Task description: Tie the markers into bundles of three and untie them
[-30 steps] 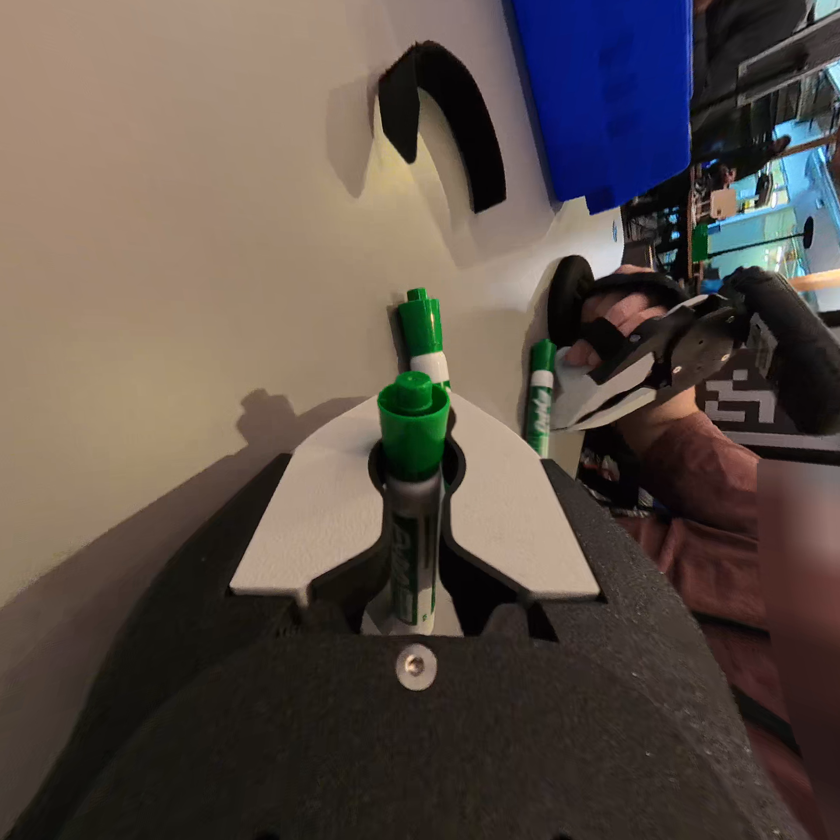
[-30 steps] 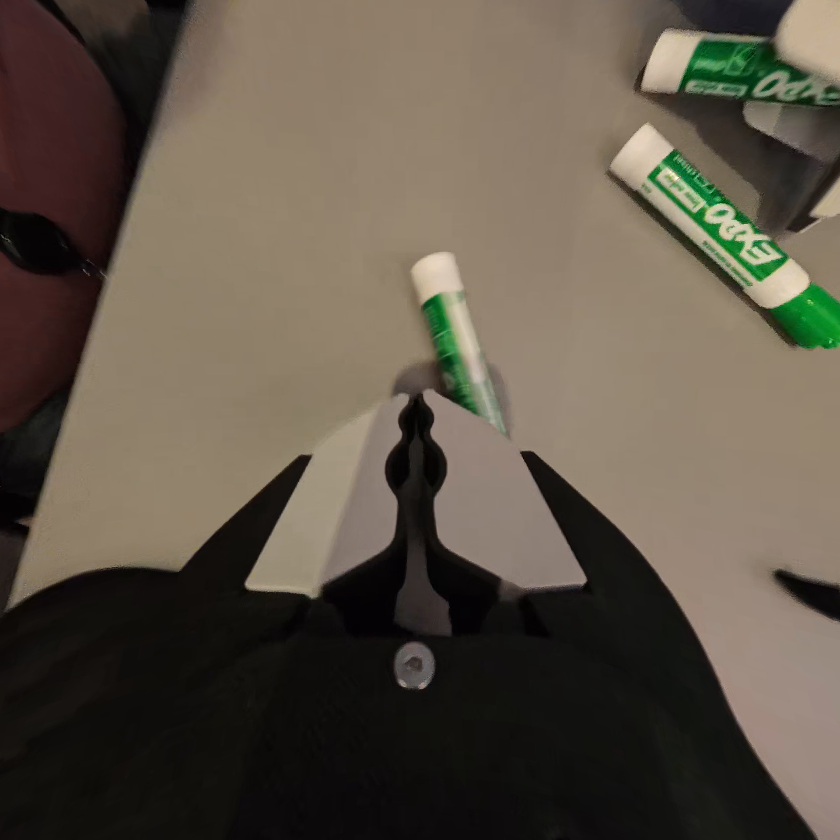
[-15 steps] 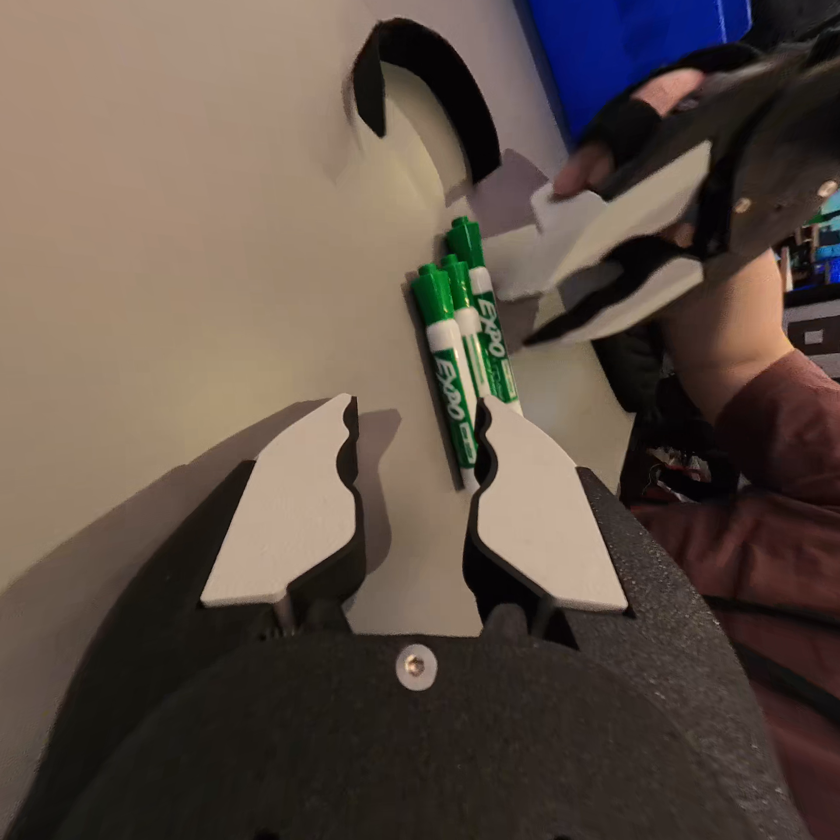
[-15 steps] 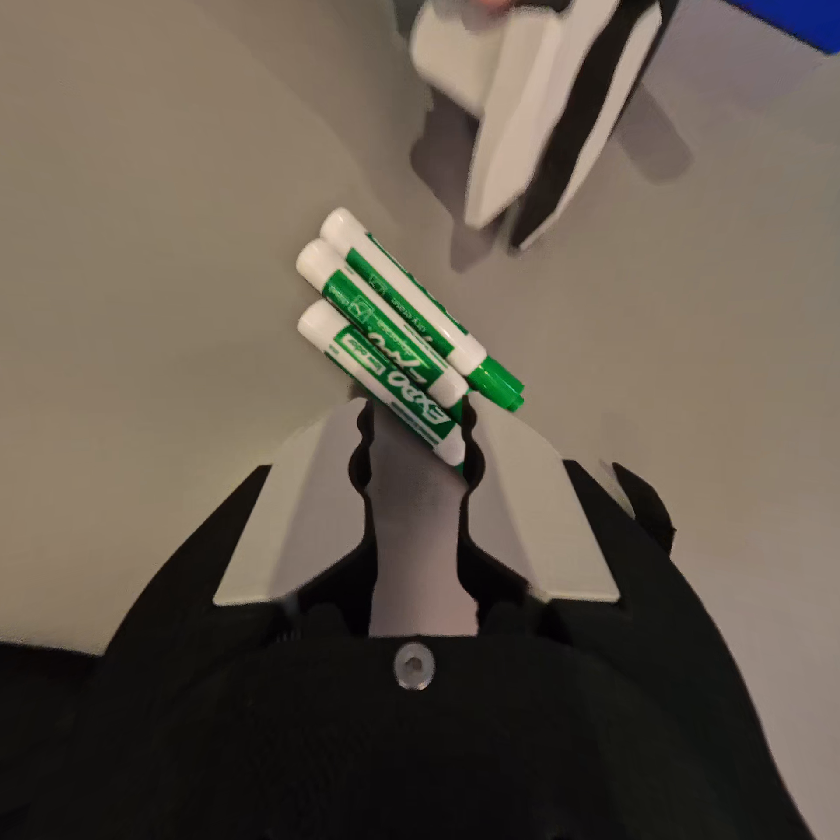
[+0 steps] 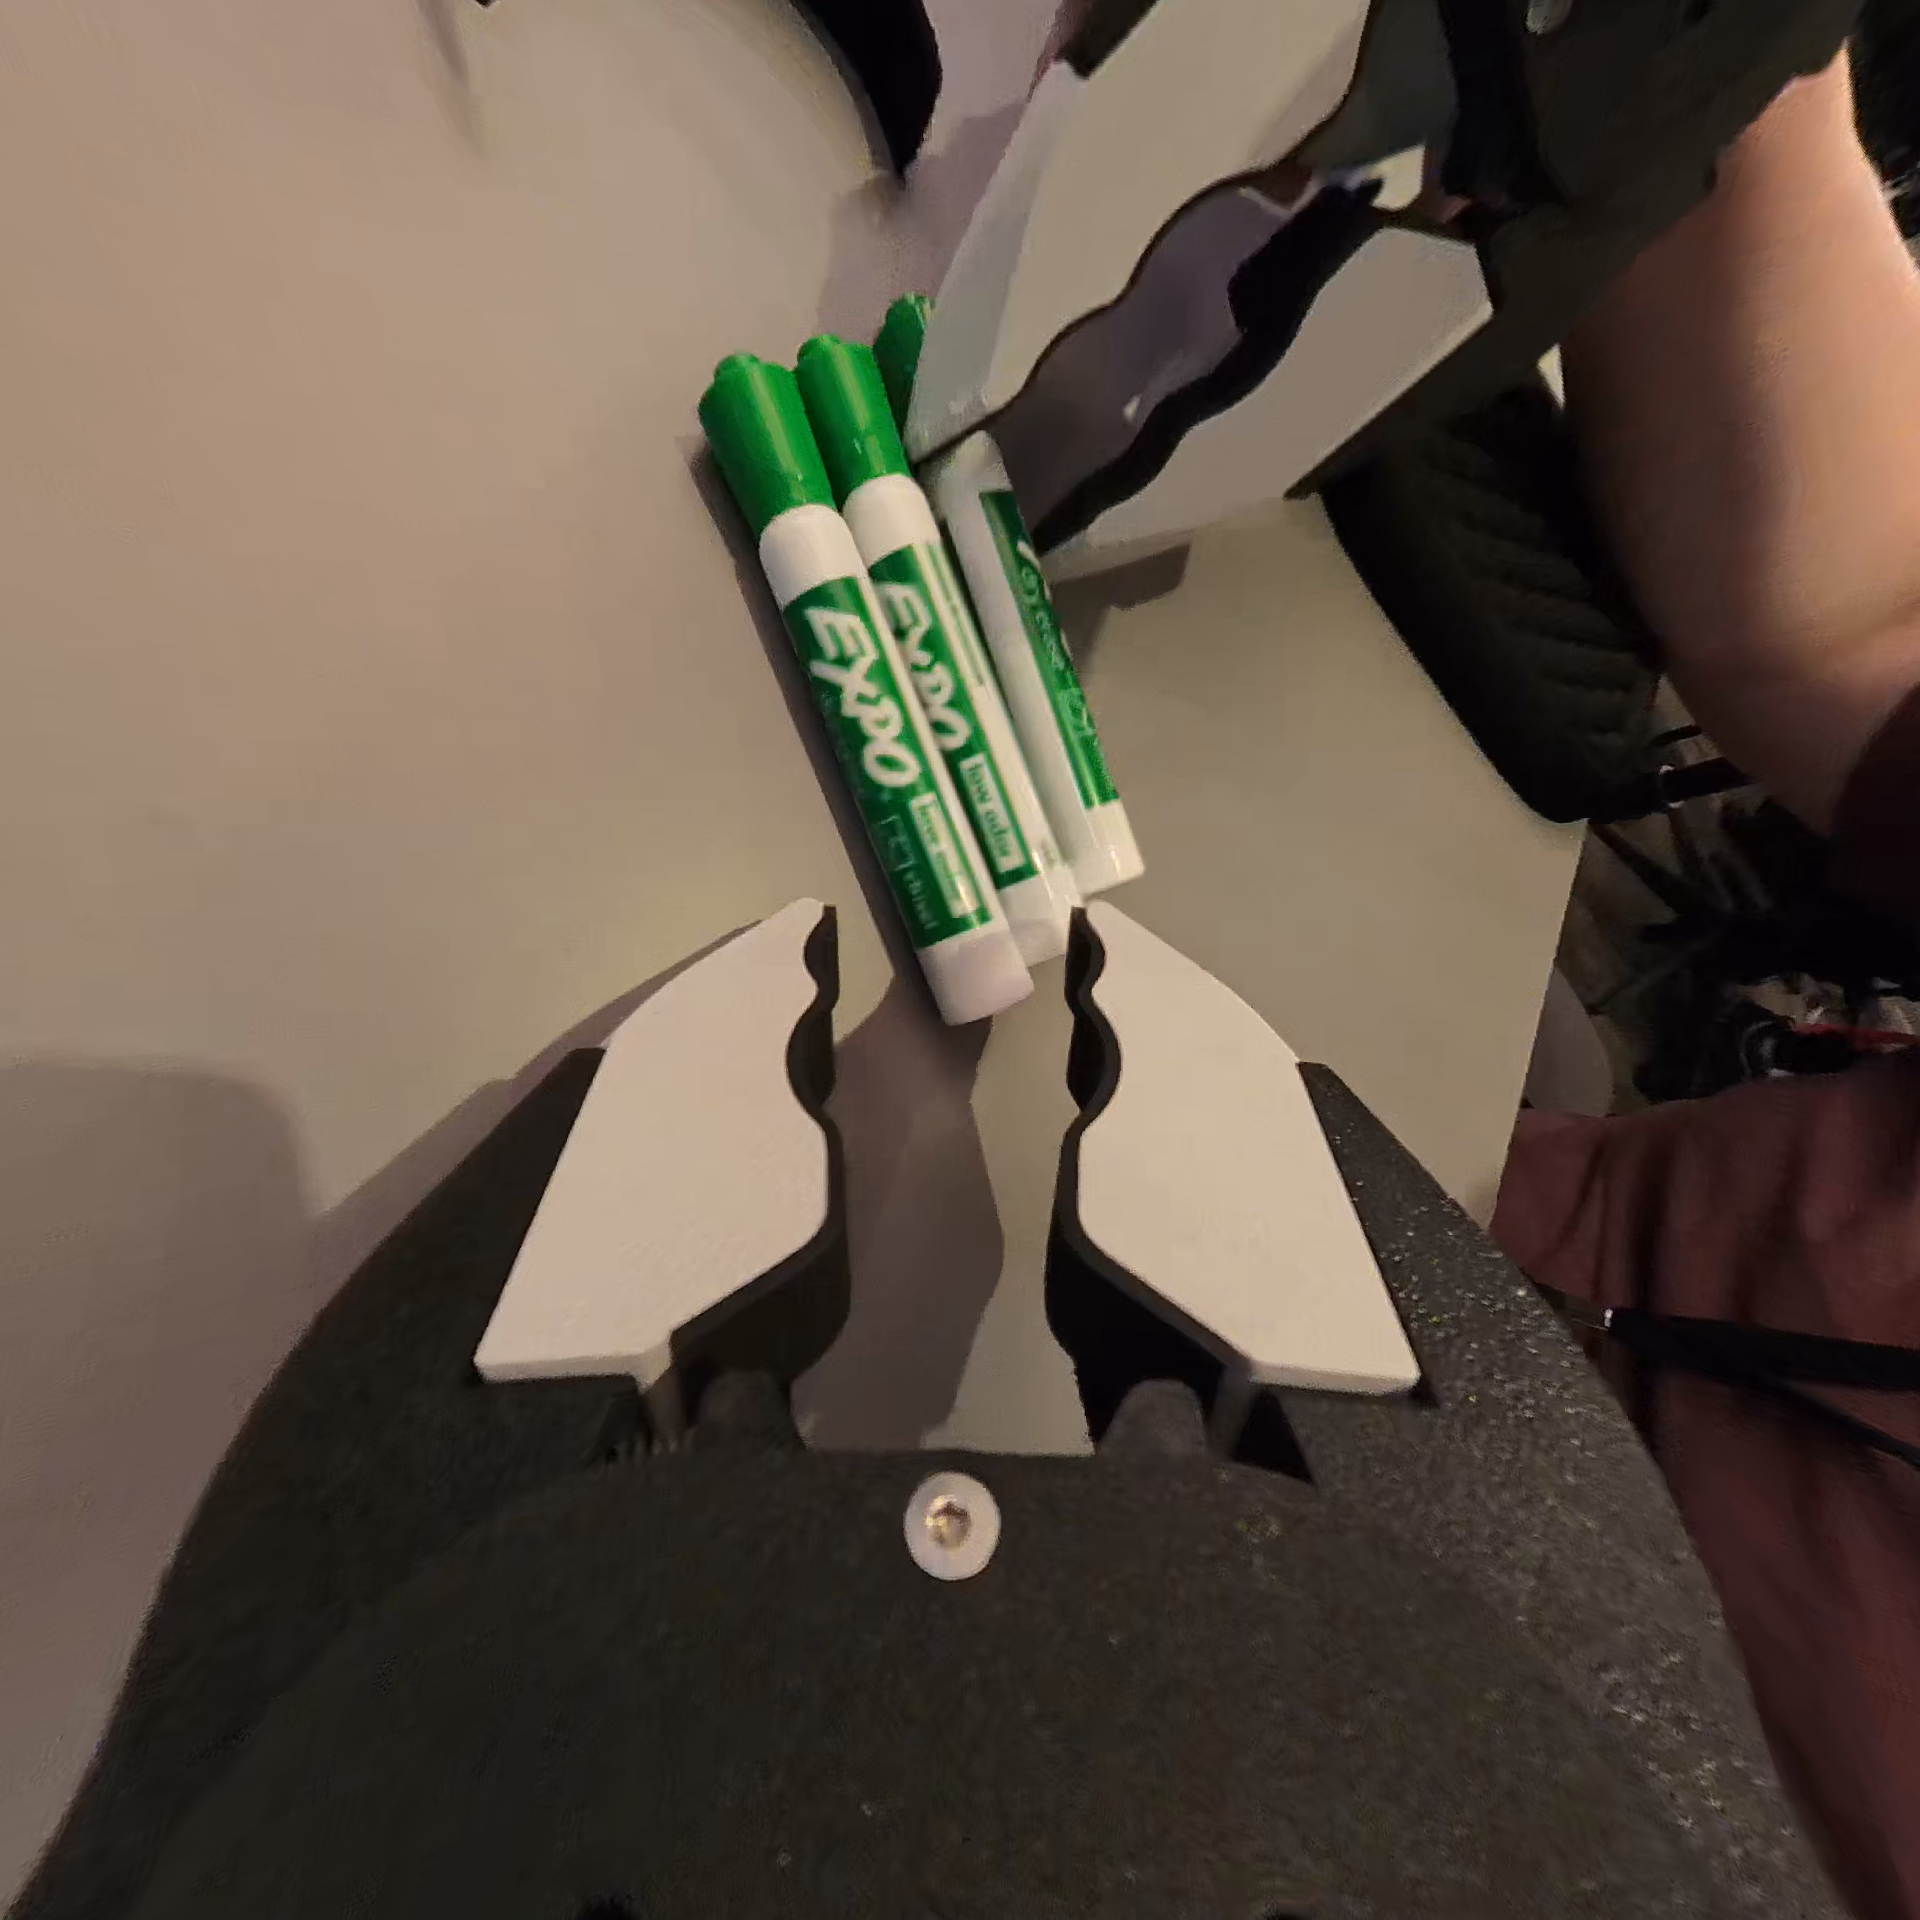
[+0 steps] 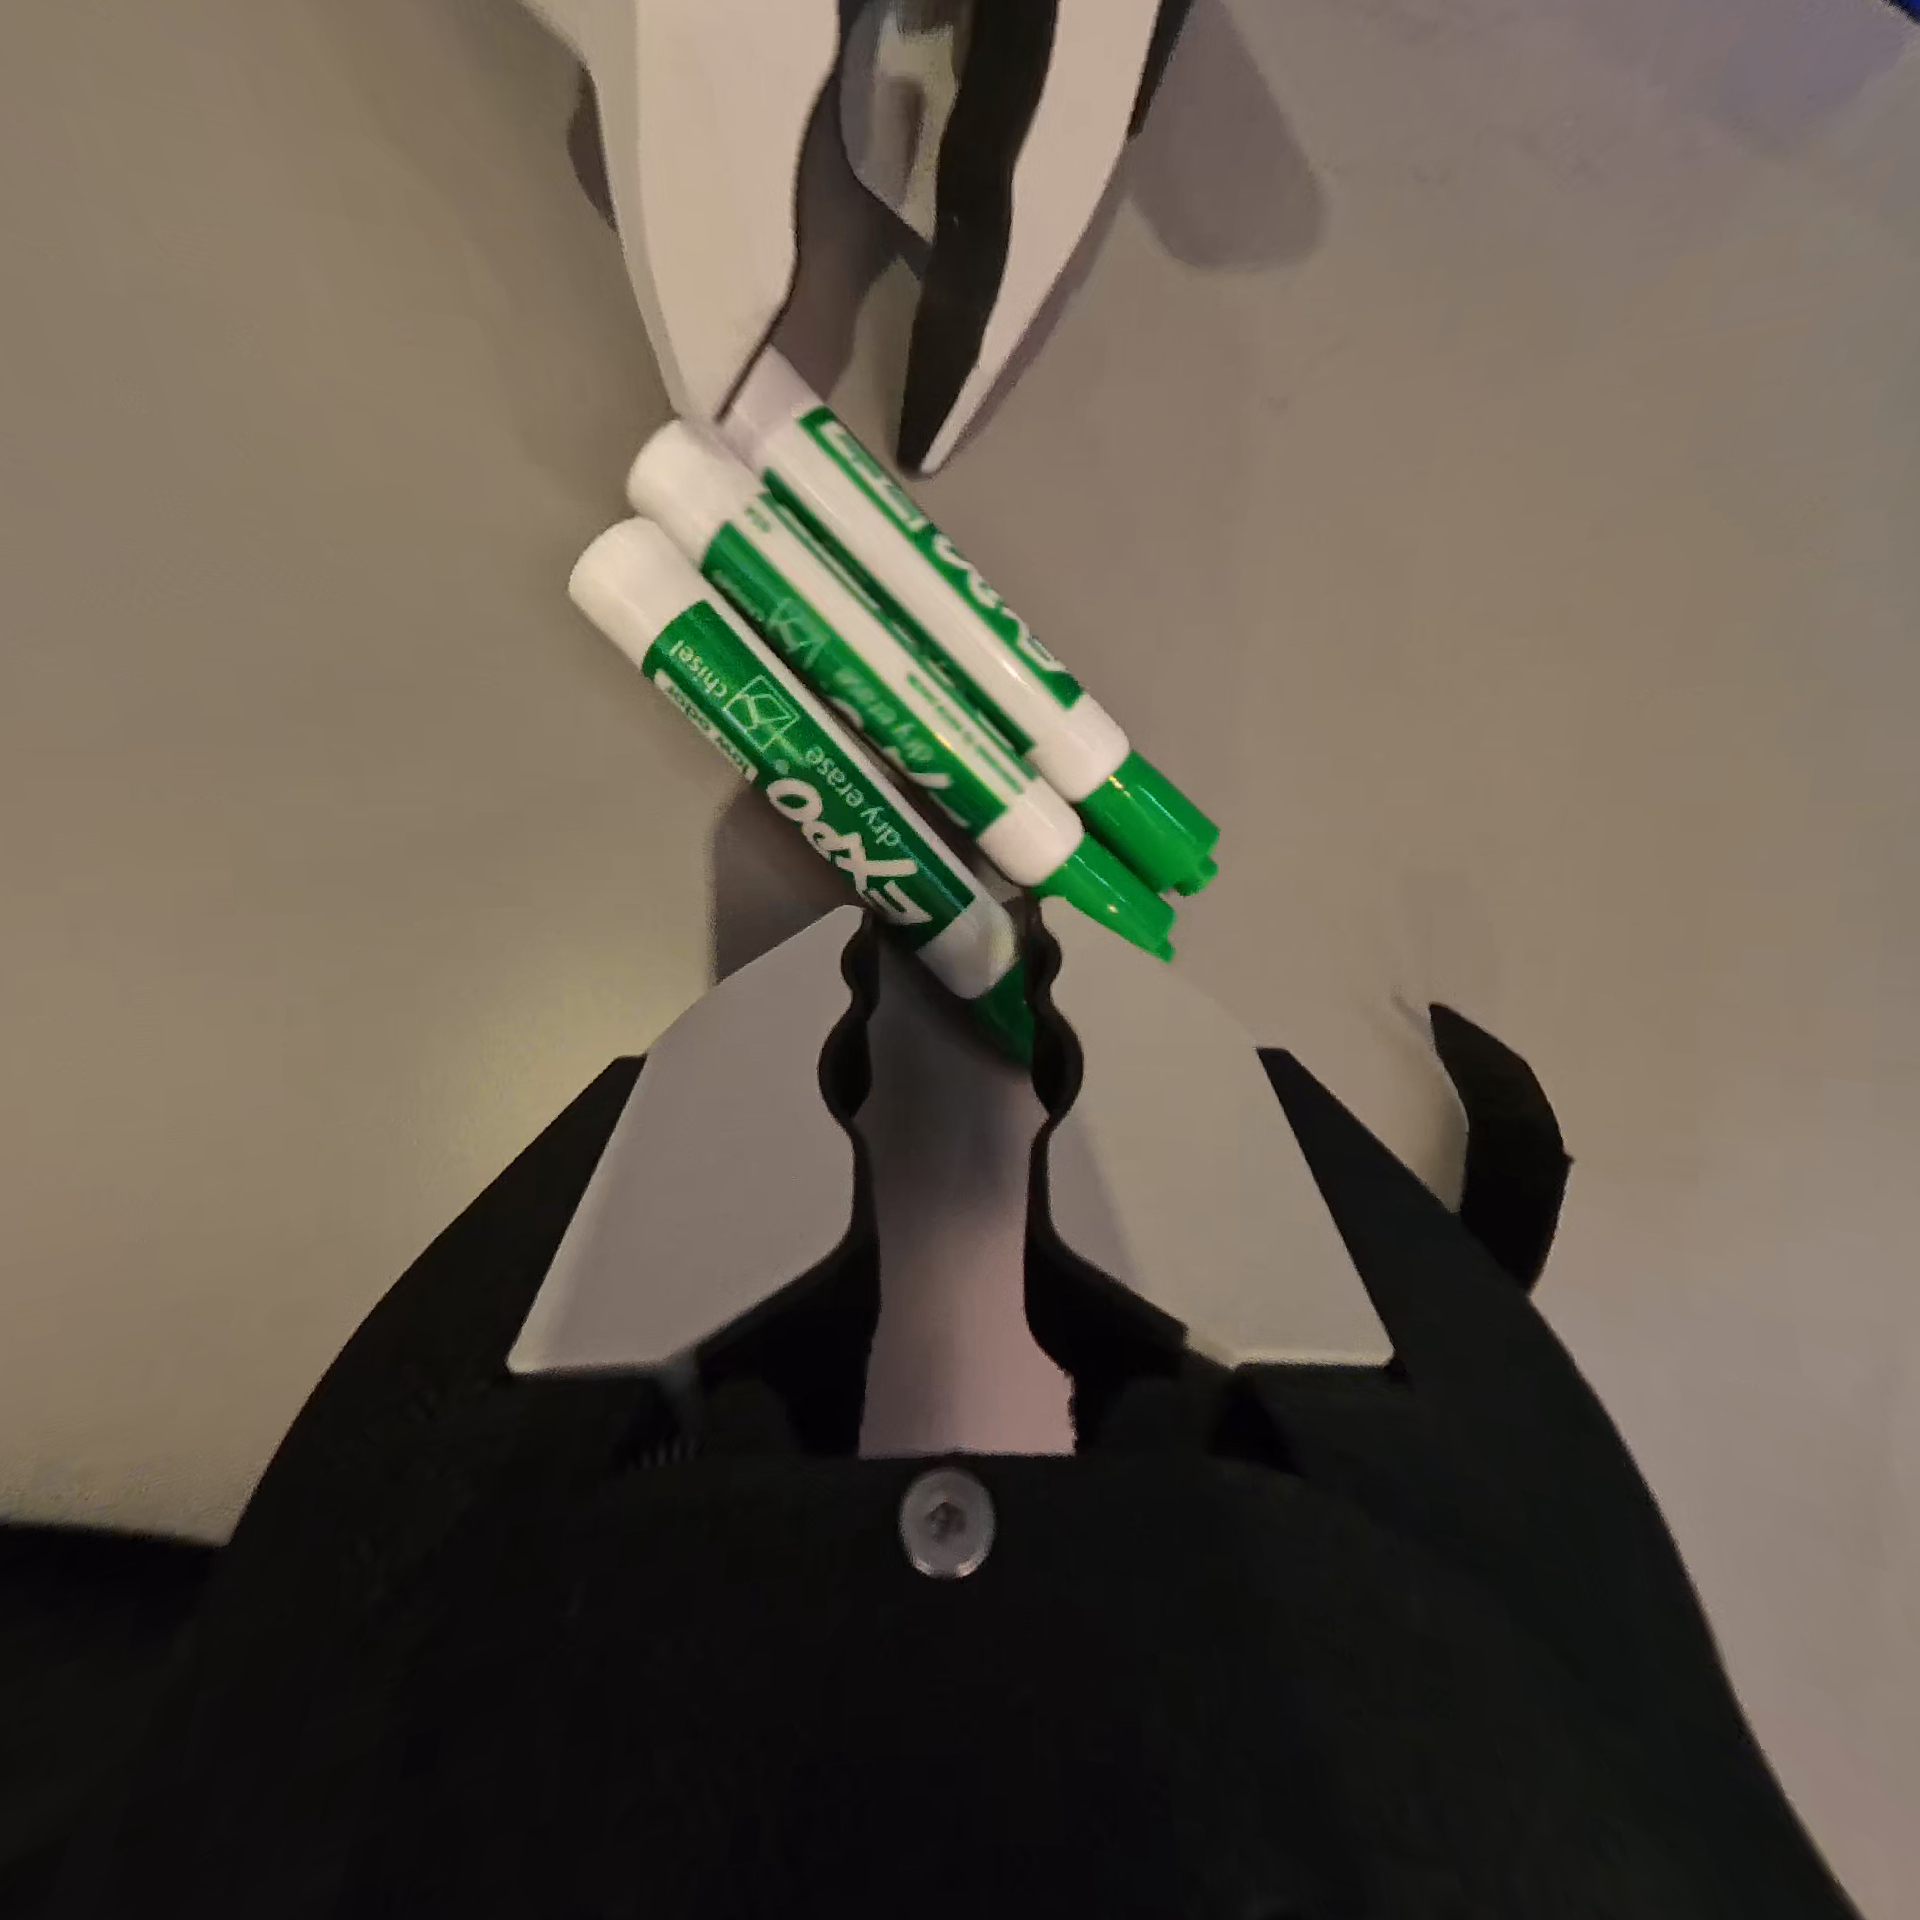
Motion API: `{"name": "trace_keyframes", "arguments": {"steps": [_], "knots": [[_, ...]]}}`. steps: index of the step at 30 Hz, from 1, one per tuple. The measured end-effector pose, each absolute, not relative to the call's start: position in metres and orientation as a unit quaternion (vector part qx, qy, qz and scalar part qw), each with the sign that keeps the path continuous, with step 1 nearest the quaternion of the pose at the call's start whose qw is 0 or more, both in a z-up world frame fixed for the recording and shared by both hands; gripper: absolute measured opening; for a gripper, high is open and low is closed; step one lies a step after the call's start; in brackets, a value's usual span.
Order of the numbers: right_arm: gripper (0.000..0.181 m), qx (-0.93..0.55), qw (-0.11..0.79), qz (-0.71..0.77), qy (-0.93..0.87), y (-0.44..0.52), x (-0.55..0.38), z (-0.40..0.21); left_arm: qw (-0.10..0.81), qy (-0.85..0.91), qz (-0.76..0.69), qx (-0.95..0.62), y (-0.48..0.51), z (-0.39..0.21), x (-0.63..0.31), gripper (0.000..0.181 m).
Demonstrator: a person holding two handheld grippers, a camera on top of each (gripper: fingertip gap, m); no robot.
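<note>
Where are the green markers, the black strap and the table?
markers (image 5: 914, 727), left wrist view, middle marker's barrel.
strap (image 6: 1507, 1132), right wrist view, its curved band.
table (image 5: 364, 571), left wrist view, bare top.

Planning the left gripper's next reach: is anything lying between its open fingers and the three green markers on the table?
Nothing visible does. The left gripper is open with bare table up to the three green-capped white markers. The right gripper sits at their cap ends, opposite.
</note>
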State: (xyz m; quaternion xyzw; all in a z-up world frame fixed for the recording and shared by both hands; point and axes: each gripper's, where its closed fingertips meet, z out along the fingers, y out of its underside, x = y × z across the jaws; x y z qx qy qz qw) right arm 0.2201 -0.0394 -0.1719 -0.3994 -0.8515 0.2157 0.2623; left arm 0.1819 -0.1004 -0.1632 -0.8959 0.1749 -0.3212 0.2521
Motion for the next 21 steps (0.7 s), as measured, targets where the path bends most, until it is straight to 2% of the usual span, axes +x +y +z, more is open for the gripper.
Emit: {"name": "trace_keyframes", "arguments": {"steps": [10, 21], "knots": [[0.031, -0.386, 0.300, 0.216, -0.845, -0.043, 0.206, -0.170, 0.206, 0.148, -0.367, -0.895, -0.090, -0.159, 0.175, 0.043], [0.056, -0.369, 0.356, 0.220, -0.830, -0.051, 0.194, -0.163, 0.071, 0.098, -0.421, -0.899, -0.076, -0.158, 0.182, 0.041]]}}
